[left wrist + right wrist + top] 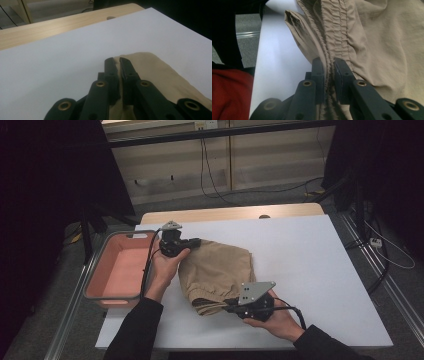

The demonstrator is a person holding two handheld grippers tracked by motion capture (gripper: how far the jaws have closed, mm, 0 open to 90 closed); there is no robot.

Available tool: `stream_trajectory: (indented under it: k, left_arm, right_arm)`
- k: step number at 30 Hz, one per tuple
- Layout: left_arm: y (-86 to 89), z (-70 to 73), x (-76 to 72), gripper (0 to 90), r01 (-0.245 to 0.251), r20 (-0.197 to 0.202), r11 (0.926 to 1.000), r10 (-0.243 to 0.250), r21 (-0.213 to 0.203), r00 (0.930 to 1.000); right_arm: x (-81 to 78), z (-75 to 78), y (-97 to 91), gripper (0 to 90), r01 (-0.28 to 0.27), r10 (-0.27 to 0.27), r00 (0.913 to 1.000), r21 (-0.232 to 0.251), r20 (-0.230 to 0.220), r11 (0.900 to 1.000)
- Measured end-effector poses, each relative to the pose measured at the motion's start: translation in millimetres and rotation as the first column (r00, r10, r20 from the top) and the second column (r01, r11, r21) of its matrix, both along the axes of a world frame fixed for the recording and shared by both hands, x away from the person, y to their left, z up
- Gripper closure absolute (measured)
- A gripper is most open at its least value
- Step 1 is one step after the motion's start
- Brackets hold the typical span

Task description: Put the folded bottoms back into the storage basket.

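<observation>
A folded tan cloth garment with a gathered elastic waistband [215,272] lies on the white tabletop [310,270], held at two opposite ends. The left gripper [192,242] has its fingers [110,67] pressed nearly together on a thin edge of the fabric at the garment's far corner; in the left gripper view the cloth runs up between them and spreads away to their right. The right gripper [231,306] pinches the ruched waistband at the near edge — in the right gripper view the gathered seam passes straight between its fingers [342,68], with the rest of the fabric fanning out beyond and to the right of them.

Gripping two opposite ends like this looks meant to keep the fold from falling open if the bundle is lifted. A salmon-pink plastic bin [120,270] sits just behind the left gripper's fingers, beside the tabletop — a likely destination, though that is only a guess.
</observation>
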State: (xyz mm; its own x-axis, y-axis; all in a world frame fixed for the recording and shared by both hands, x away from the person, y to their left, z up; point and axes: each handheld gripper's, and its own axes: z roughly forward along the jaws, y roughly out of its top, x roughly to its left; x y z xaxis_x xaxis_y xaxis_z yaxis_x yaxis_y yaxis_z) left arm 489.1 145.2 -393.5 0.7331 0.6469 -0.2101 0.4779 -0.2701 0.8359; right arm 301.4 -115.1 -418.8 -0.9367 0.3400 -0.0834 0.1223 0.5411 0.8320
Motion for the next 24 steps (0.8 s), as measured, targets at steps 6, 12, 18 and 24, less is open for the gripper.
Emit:
stream_trajectory:
  k: [6, 12, 18, 24]
  left_arm:
    - [6.0, 7.6, -0.7, 85.9, -0.006, 0.018, 0.9998, 0.006, -0.021, 0.9998]
    - [12.6, 15.3, -2.3, 85.9, -0.023, 0.045, 0.9995, 0.024, -0.023, 0.9987]
    - [18.6, 21.7, -2.9, 86.0, -0.025, 0.064, 0.9991, 0.027, -0.035, 0.9976]
    - [25.2, 29.3, -3.5, 86.0, -0.023, 0.078, 0.9983, 0.027, -0.053, 0.9966]
  right_arm:
    - [0.4, 3.3, 3.8, 79.8, -0.002, 0.002, 0.9999, 0.016, 0.012, 0.9999]
    - [2.0, 7.4, 9.1, 79.8, 0.006, -0.007, 0.9995, 0.045, 0.031, 0.9990]
    - [3.4, 10.6, 12.3, 79.8, 0.003, -0.005, 0.9992, 0.054, 0.039, 0.9985]
    - [4.7, 14.4, 15.4, 79.8, -0.002, -0.001, 0.9990, 0.066, 0.045, 0.9978]
